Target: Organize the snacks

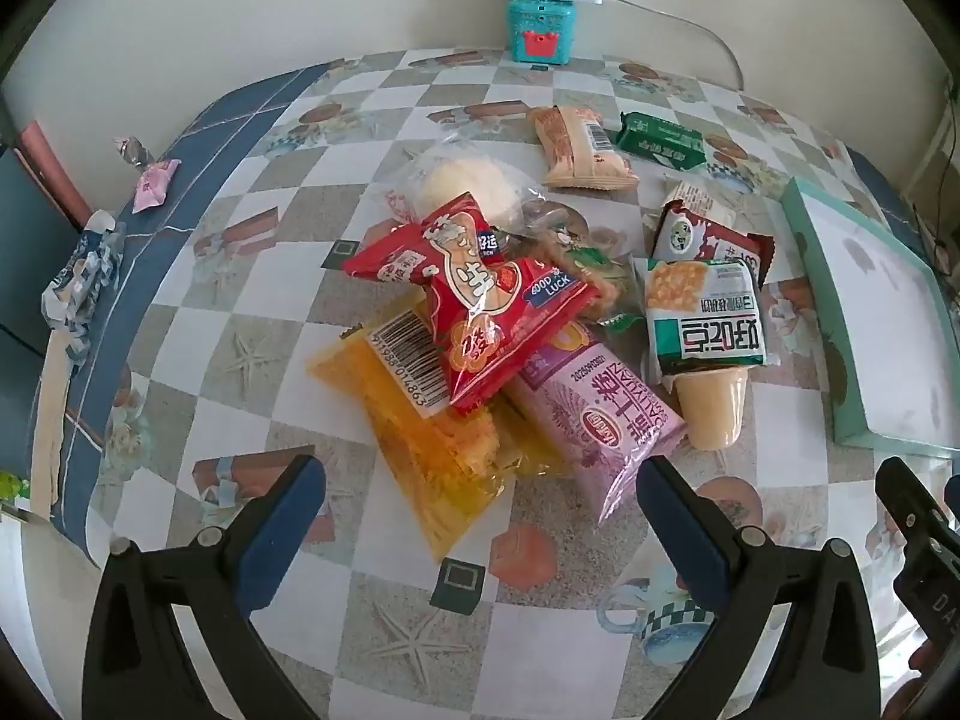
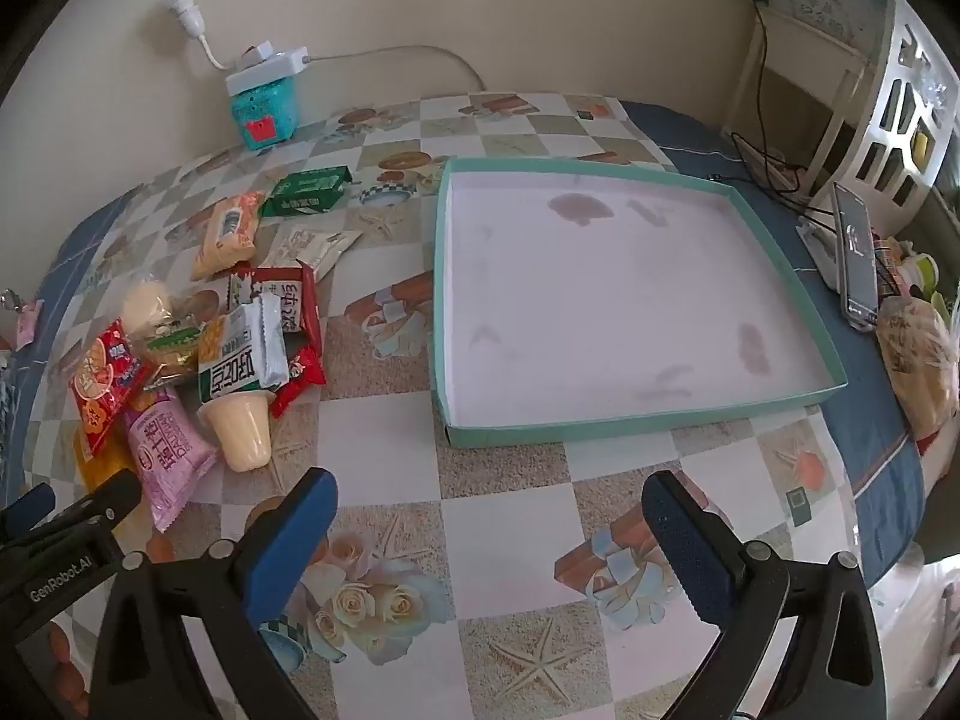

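Note:
A heap of snack packets lies on the checked tablecloth: a red packet [image 1: 480,306] on top, a yellow bag [image 1: 432,438], a purple packet [image 1: 600,414], a cracker pack [image 1: 705,312] and a pudding cup [image 1: 714,408]. My left gripper [image 1: 480,516] hovers open just short of the yellow and purple packets, nothing between its fingers. The shallow teal tray [image 2: 630,426] with a bare white floor sits to the right of the heap [image 2: 198,348]. My right gripper [image 2: 489,531] is open above the cloth in front of the tray.
An orange packet [image 1: 576,150] and a green packet [image 1: 660,141] lie farther back. A teal toy box [image 1: 540,30] with a white power strip stands at the wall. A phone [image 2: 855,258] and a bag [image 2: 918,366] sit right of the tray.

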### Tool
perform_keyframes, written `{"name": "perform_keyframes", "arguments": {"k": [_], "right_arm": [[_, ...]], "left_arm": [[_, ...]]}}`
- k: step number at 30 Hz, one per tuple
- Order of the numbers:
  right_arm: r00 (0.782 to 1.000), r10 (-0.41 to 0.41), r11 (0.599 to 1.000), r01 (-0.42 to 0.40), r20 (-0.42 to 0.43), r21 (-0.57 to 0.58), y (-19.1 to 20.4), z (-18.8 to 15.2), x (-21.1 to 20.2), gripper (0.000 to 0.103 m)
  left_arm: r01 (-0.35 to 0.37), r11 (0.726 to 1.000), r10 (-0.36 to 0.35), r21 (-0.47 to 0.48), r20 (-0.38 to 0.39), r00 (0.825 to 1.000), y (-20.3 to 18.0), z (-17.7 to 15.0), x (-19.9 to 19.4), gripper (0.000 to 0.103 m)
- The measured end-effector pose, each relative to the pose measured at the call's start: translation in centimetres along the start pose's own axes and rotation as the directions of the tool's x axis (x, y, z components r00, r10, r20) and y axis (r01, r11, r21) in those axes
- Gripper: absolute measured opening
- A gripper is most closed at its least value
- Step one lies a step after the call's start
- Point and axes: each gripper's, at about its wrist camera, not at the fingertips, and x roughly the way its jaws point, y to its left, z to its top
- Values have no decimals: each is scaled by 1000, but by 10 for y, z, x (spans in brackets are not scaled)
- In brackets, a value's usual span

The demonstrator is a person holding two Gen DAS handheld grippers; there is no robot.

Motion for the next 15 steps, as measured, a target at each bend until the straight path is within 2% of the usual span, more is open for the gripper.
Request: {"name": "perform_keyframes", "arguments": {"k": [15], "right_arm": [[1000, -4, 1000, 4, -8, -8, 2, 1, 2, 103]], "left_arm": [[-12, 1000, 12, 3, -10, 1000, 2, -1, 1, 103]]}}
